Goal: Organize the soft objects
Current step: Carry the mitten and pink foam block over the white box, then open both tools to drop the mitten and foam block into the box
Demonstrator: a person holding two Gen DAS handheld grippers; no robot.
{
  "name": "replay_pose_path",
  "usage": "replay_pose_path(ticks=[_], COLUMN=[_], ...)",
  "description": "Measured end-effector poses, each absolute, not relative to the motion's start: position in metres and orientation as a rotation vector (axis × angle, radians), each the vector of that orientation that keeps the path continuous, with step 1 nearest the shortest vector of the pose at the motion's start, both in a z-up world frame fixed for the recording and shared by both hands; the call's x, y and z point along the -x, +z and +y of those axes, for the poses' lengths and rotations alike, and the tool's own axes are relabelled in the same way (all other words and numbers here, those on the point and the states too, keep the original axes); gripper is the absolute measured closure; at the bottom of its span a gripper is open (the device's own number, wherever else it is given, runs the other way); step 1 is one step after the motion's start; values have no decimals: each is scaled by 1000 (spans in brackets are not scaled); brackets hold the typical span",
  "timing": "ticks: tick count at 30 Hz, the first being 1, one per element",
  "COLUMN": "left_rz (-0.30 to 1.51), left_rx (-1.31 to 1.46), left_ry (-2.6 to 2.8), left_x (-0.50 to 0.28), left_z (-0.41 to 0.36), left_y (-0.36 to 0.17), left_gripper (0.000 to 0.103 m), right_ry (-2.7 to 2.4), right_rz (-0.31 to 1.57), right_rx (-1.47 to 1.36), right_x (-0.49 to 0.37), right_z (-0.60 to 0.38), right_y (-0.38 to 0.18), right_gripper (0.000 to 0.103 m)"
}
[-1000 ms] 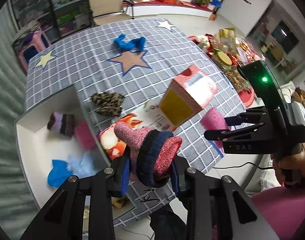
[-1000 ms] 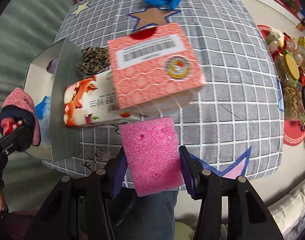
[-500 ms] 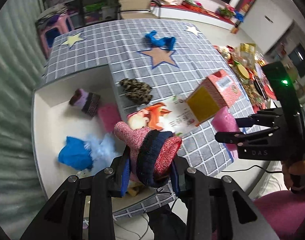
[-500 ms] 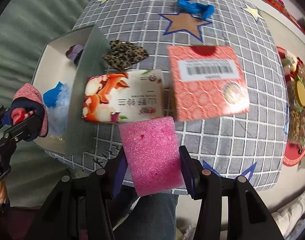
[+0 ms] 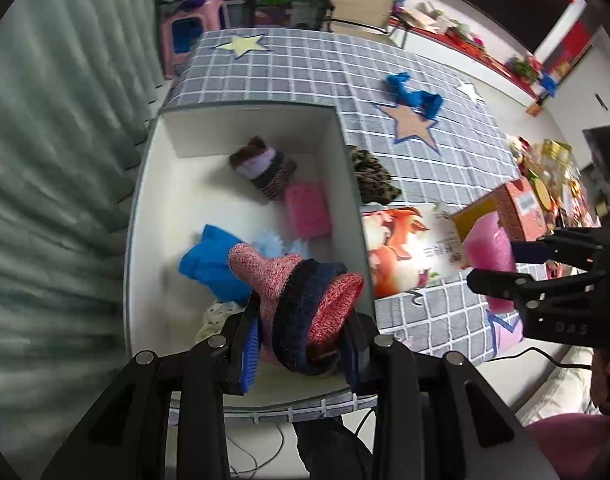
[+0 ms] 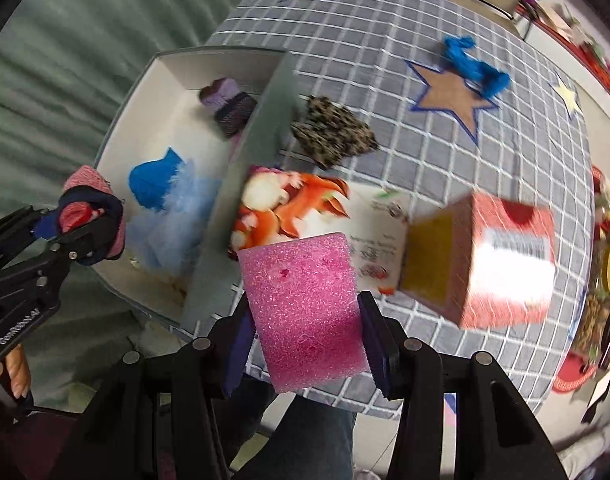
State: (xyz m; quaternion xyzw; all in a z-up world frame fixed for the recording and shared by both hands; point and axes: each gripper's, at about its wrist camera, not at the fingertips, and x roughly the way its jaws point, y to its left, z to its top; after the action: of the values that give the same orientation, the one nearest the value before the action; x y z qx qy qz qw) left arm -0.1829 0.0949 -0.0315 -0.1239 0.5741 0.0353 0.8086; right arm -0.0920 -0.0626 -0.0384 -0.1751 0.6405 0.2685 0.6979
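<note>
The left gripper is clamped tight on a rolled pink-and-navy knitted sock, which hangs over the near end of the white box, just inside its right wall. Below and ahead of those fingers the box already holds a blue cloth with a pale fluffy piece beside it, a pink sponge further on, and a purple striped sock near the far wall. Off to its right, the right gripper is squeezed around a second pink foam sponge, held above the near edge of the checked tablecloth, outside the box. Beyond it lie a tissue pack and a red carton, then a leopard-print cloth against the box's outer wall, and farthest away a blue cloth bundle by the brown star. I'd judge the sorting past halfway: both held items await dropping, and the leopard and far blue pieces remain.
</note>
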Motion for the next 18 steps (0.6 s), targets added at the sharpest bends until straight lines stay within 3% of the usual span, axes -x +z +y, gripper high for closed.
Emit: replay_pose_path(ticks=[18], left_rz=[1254], left_rx=[327], left_ry=[168], left_x=[184], left_z=[119], left_y=[-47], left_gripper=[66], right_ry=[780], right_rz=[1350], right_rx=[443], right_x=[89], right_z=[27], right_y=[-16], right_gripper=[52])
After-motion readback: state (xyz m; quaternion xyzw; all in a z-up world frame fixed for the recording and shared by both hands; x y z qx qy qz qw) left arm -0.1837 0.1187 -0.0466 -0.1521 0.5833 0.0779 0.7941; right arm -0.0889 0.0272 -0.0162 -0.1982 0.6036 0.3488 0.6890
